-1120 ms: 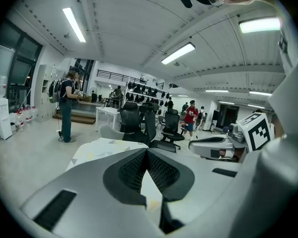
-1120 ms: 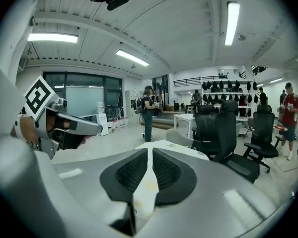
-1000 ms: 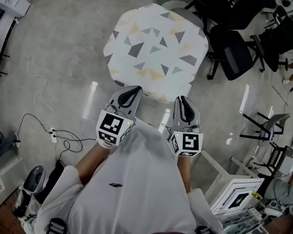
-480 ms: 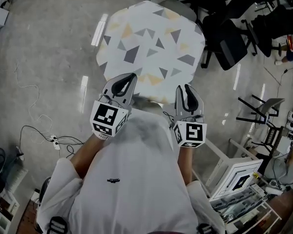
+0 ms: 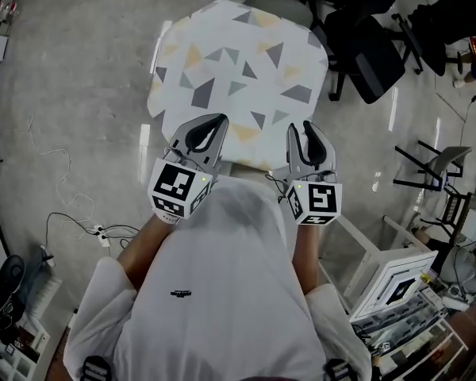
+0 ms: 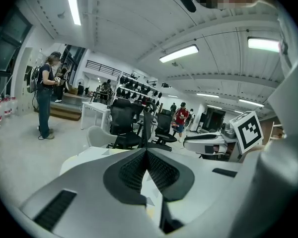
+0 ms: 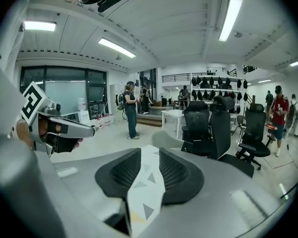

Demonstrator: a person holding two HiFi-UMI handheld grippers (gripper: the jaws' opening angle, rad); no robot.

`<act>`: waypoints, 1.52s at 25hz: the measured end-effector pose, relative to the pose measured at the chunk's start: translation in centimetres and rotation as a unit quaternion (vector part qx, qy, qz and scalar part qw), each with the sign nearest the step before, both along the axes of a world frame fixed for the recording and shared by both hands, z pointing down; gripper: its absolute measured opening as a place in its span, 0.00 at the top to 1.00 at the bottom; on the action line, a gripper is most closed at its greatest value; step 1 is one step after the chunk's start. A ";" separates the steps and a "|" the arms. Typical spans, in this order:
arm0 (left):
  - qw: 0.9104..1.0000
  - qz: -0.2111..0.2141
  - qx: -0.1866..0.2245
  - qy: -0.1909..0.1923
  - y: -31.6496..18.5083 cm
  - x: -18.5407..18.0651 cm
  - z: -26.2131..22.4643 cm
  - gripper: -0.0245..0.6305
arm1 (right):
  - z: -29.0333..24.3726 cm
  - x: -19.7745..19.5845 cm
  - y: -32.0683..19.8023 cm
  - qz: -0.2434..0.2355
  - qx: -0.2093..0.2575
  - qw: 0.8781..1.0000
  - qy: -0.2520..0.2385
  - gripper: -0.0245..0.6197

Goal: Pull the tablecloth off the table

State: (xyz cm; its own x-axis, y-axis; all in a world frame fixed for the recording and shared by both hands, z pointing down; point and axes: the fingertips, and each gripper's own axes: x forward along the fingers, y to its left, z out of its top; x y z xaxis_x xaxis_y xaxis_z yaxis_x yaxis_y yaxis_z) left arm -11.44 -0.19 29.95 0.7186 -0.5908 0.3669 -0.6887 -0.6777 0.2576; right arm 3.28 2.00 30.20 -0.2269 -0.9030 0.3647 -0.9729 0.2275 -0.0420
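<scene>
The tablecloth (image 5: 238, 70) hides the desk entirely; office chairs (image 5: 373, 54) at upper right are cut by the edge.

Cool, even light from ceiling strip lights (image 6: 178, 53) fills the hall. In the head view their reflections lie as pale bars on the polished floor (image 5: 79, 94). That view is muted and a little soft, and it bends towards its edges. Both gripper views are round fisheye frames with black corners, where straight lines curve hard. One strip light (image 7: 230, 17) burns out to white glare. The fingers (image 7: 120, 175), close to the lens, look soft. Shadows are faint throughout.
</scene>
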 end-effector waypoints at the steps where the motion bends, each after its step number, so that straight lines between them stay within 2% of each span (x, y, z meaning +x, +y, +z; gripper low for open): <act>1: 1.000 -0.001 0.000 0.000 -0.6 0.6 0.0 0.95 | 0.2 0.6 -0.7 -0.001 -0.002 1.000 0.000 0.79; 10: 0.999 -0.013 -0.034 -0.012 -5.8 7.4 2.2 0.95 | 4.1 6.9 -8.3 -0.038 -0.030 0.999 -0.025 0.71; 16: 0.998 -0.019 -0.049 -0.035 -10.5 12.0 5.2 0.95 | 9.0 11.0 -13.6 -0.063 -0.063 0.995 -0.038 0.68; 20: 0.998 -0.018 -0.056 -0.035 -14.1 15.7 7.7 0.95 | 12.6 13.7 -17.7 -0.085 -0.080 0.992 -0.041 0.66; 23: 0.997 -0.013 -0.053 -0.048 -16.7 18.0 10.1 0.95 | 15.4 14.7 -20.3 -0.120 -0.094 0.986 -0.061 0.54; 26: 0.996 -0.014 -0.065 -0.057 -17.9 20.1 12.8 0.95 | 18.0 16.1 -21.8 -0.139 -0.111 0.982 -0.062 0.52; 32: 0.993 -0.033 -0.100 -0.057 -20.6 22.9 18.0 0.95 | 22.8 18.6 -25.9 -0.156 -0.136 0.977 -0.058 0.49; 35: 0.992 -0.037 -0.110 -0.055 -22.0 23.8 20.0 0.95 | 25.7 19.5 -27.7 -0.163 -0.161 0.972 -0.059 0.43; 38: 0.991 -0.039 -0.115 -0.061 -22.8 24.4 21.6 0.95 | 28.4 20.2 -29.2 -0.174 -0.172 0.969 -0.039 0.36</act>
State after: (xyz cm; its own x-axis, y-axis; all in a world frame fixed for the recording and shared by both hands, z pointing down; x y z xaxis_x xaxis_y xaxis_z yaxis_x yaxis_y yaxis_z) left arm 12.97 -23.00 51.51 0.6165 -0.5333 0.5792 -0.7720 -0.5542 0.3113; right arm 23.46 -27.20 58.64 -0.5347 -0.5956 0.5995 -0.8307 0.5005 -0.2438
